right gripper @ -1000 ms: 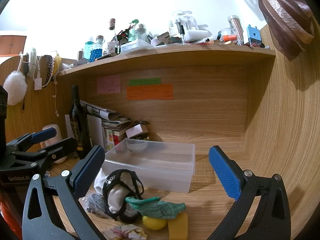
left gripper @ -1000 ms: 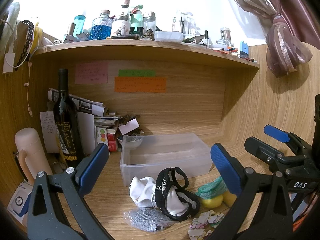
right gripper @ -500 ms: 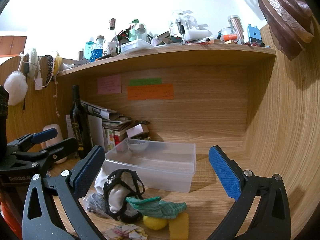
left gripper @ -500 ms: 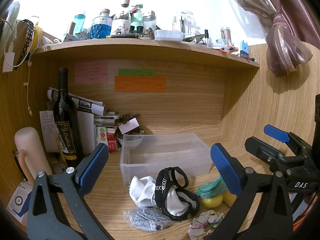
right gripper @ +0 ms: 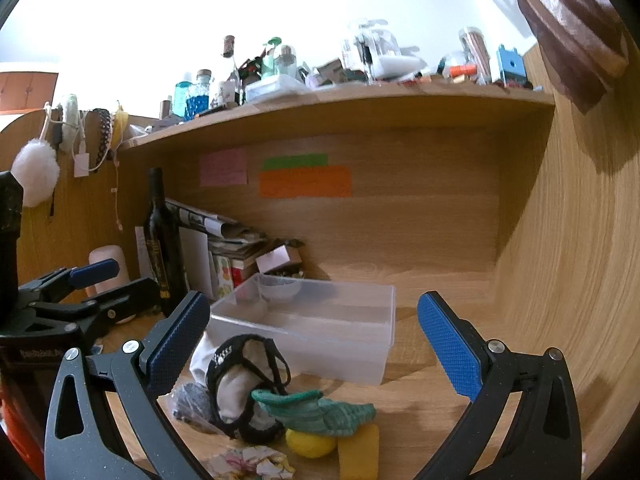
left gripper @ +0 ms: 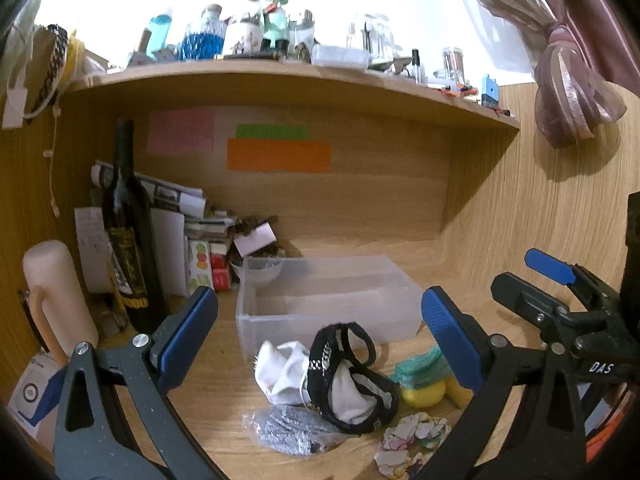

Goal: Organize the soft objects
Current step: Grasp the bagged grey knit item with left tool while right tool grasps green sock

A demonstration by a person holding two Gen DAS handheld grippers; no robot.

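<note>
A pile of soft things lies on the wooden desk in front of an empty clear plastic bin (left gripper: 328,300) (right gripper: 320,332). It holds a white sock (left gripper: 280,368), a black-and-white garment (left gripper: 348,384) (right gripper: 244,384), a grey item in a clear bag (left gripper: 292,428), a green knitted sock (right gripper: 316,412), a yellow ball (left gripper: 424,394) (right gripper: 310,442), a yellow sponge (right gripper: 358,456) and a floral cloth (left gripper: 412,436) (right gripper: 252,464). My left gripper (left gripper: 320,336) is open above the pile. My right gripper (right gripper: 316,344) is open and empty, right of it.
A dark wine bottle (left gripper: 128,232), stacked papers and small boxes (left gripper: 200,240) stand at the back left. A cream cylinder (left gripper: 56,300) stands at the far left. A shelf (left gripper: 280,76) crowded with bottles hangs overhead. The wooden side wall (right gripper: 580,280) closes the right.
Both gripper views have shifted slightly; the right one has tilted a little. The pile and bin have not moved, and both grippers stay open.
</note>
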